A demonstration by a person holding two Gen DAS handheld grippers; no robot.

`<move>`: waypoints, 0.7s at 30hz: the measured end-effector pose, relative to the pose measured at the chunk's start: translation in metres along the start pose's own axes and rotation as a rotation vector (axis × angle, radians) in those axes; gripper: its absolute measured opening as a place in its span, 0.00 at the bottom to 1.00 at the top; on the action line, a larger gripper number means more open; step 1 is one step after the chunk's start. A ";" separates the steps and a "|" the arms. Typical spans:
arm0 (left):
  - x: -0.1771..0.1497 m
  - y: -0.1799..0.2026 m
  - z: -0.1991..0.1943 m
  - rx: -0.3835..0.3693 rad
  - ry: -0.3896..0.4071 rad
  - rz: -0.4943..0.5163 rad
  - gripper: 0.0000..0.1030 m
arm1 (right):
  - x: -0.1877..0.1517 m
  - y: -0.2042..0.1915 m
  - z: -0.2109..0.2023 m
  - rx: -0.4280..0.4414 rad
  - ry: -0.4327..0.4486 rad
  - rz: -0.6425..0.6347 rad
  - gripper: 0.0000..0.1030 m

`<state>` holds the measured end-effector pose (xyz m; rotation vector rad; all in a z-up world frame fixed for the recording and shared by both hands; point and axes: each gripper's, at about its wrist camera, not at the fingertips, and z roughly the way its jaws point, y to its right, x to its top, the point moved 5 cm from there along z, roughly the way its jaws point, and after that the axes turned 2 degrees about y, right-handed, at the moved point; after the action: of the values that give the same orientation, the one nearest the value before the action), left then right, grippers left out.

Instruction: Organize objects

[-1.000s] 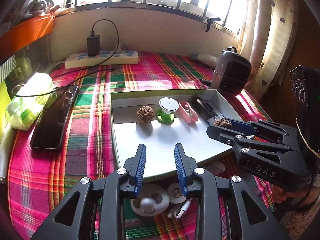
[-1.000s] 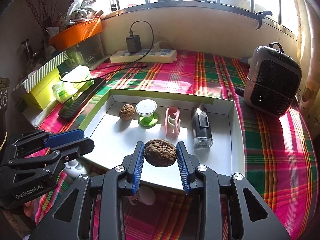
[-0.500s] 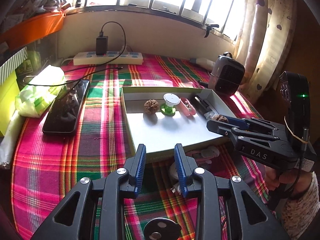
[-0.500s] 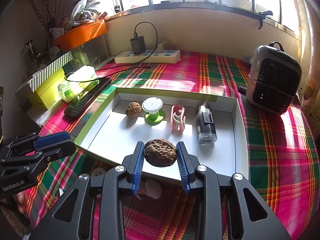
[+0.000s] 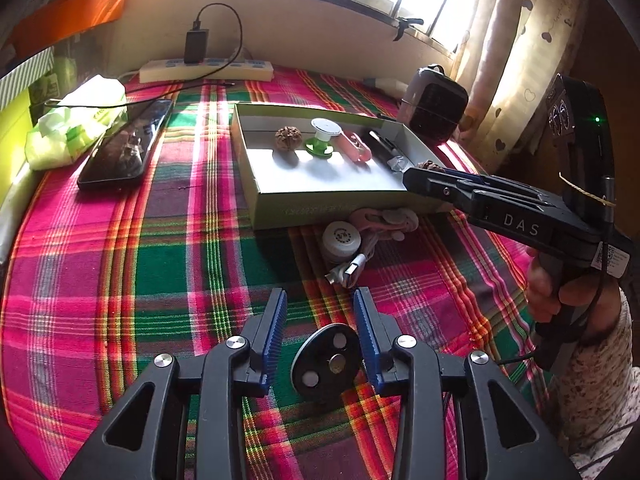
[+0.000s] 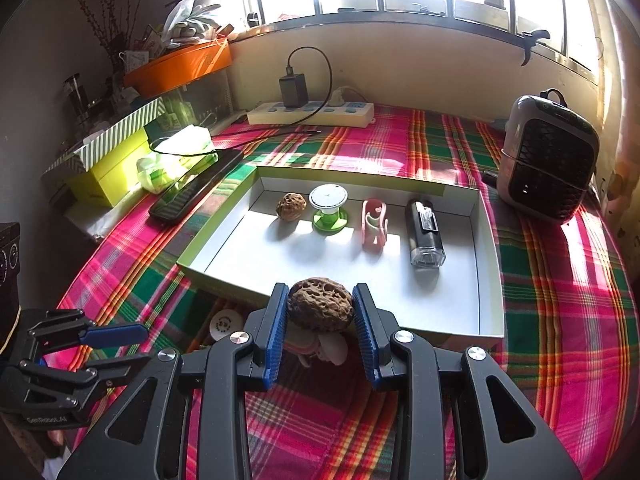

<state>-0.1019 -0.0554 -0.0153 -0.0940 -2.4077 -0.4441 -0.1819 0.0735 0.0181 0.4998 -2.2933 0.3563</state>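
While a wrinkled walnut (image 6: 321, 309) is pinched between the blue pads of the right gripper (image 6: 320, 320) and held above the near wall of the white tray (image 6: 490, 280), the sorting is judged to be partly done. Four things are already lined up along the far side of the tray: a second walnut (image 6: 291, 206), a green-and-white spool (image 6: 329, 213), a pink clip (image 6: 374, 224) and a black lighter-like piece (image 6: 425, 232). Still left on the plaid cloth, just beside the tray's near wall, are a white round case (image 5: 341, 238), a pink bundled item (image 5: 380, 218) and a USB plug (image 5: 350, 270). The left gripper (image 5: 320, 322) is seen with its jaws opening and nothing gripped; a dark disc (image 5: 325, 362) lies on the cloth below and between them, untouched as far as can be told. The held walnut has not yet been set down inside.
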 end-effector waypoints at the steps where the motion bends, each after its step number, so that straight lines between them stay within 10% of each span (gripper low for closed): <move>1: -0.002 0.001 0.001 0.001 -0.010 0.004 0.33 | -0.001 -0.001 -0.001 0.001 0.001 -0.001 0.33; 21: -0.021 0.003 0.006 0.007 -0.052 -0.004 0.23 | -0.006 -0.007 -0.005 0.012 0.005 -0.002 0.33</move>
<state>-0.0891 -0.0497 -0.0322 -0.0986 -2.4604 -0.4402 -0.1719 0.0707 0.0184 0.5069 -2.2869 0.3700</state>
